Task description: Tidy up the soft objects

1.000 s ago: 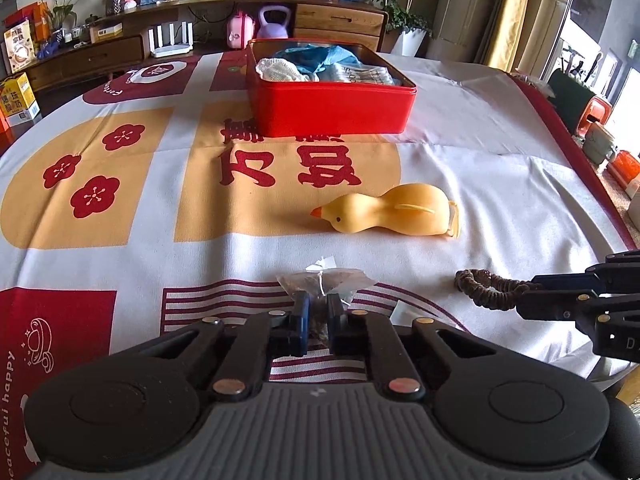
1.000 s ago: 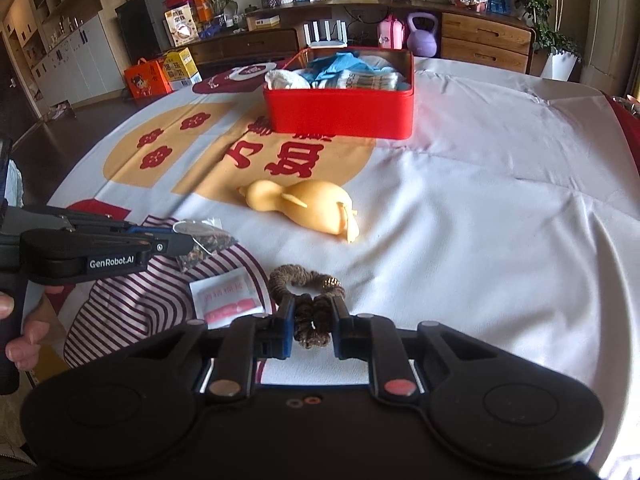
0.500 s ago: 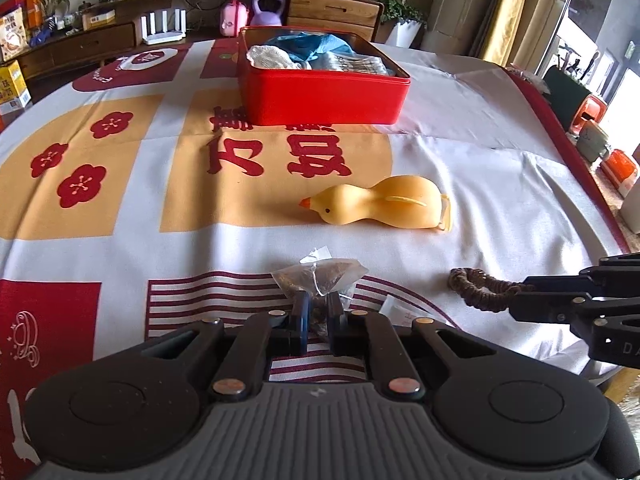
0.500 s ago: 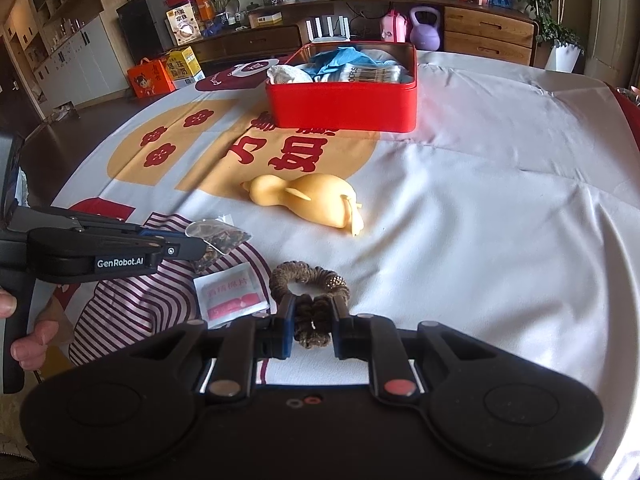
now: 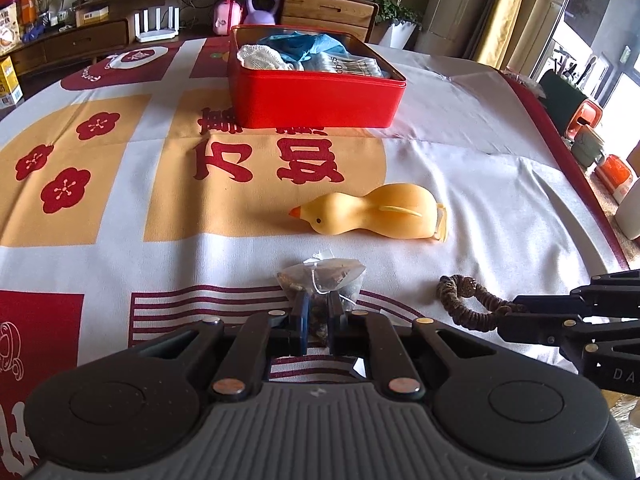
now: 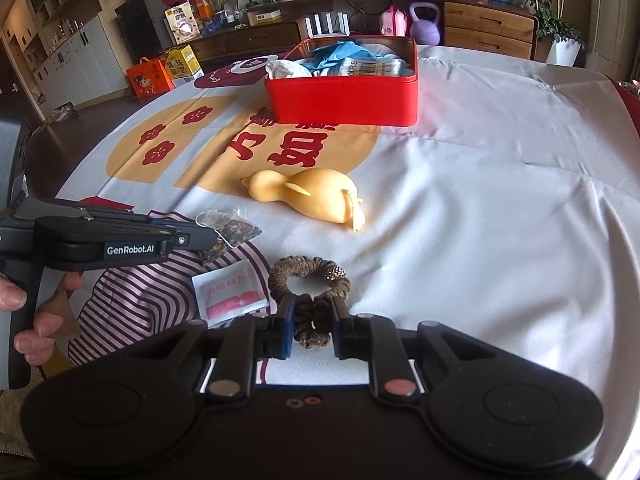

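My left gripper [image 5: 318, 312] is shut on a clear tea bag [image 5: 322, 278] and holds it above the striped part of the cloth; it also shows in the right wrist view [image 6: 232, 232]. My right gripper [image 6: 314, 308] is shut on a brown hair scrunchie [image 6: 309, 274], seen too in the left wrist view [image 5: 464, 300]. A yellow soft duck [image 5: 372, 216] lies on its side ahead of both. A red tin [image 5: 316, 98] at the far middle holds a white cloth, a blue cloth and a packet.
A small white and pink sachet [image 6: 230, 292] lies on the cloth under and left of the scrunchie. The tablecloth's red border and edge [image 5: 560, 152] run along the right. Shelves and boxes stand beyond the table.
Both grippers have risen and moved forward toward the duck and red tin, each keeping its hold on its object.
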